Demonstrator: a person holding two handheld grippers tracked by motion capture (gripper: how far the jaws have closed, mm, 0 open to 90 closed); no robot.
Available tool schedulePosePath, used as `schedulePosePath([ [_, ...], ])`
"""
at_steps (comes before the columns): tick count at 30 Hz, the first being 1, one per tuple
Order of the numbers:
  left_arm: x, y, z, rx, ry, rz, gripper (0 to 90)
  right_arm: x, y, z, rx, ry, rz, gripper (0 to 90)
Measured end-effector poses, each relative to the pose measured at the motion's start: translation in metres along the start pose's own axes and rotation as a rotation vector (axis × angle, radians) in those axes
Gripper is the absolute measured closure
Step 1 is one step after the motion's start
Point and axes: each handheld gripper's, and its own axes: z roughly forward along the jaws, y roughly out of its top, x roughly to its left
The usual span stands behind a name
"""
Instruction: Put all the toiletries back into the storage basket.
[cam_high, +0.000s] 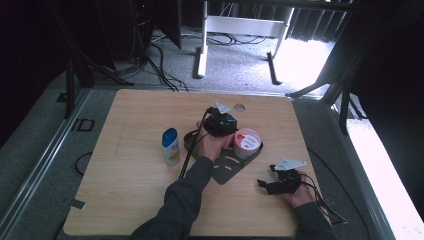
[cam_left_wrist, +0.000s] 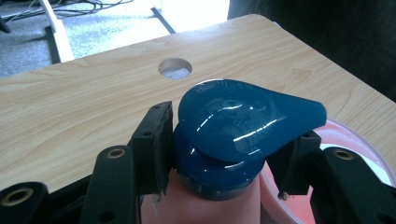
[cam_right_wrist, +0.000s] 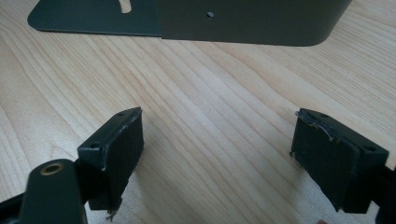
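Left claw (cam_left_wrist: 219, 163) straddling the neck of an upright pink bottle with a blue cap (cam_left_wrist: 243, 123); the left pad lies against the collar, the right pad stands just clear, so the grip is loosened. The bottle's long axis is vertical, beside the pink tub (cam_high: 247, 142) on the dark bookend (cam_high: 226, 171) at mid-desk (cam_high: 130, 190). Right claw (cam_high: 264, 184) rests open, well apart, nearer the person.
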Motion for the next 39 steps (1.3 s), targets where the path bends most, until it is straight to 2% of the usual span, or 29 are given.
schedulePosePath([
  [7,0.001,-0.004,-0.002,0.011,-0.002,0.008,40.6,0.000,0.000,0.000,0.000,0.000,0.000,16.6],
  [17,0.007,-0.013,-0.014,0.008,-0.035,-0.009,37.9,0.000,0.000,0.000,0.000,0.000,0.000,16.6],
  [21,0.008,-0.014,-0.019,0.016,-0.049,0.011,40.5,0.000,0.000,0.000,0.000,0.000,0.000,16.6],
  [28,0.012,-0.019,-0.026,0.019,-0.078,-0.002,44.5,0.000,0.000,0.000,0.000,0.000,-0.001,16.6],
  [39,0.013,-0.023,-0.039,0.023,-0.125,0.011,51.2,0.000,0.000,0.000,0.000,0.000,0.000,16.6],
])
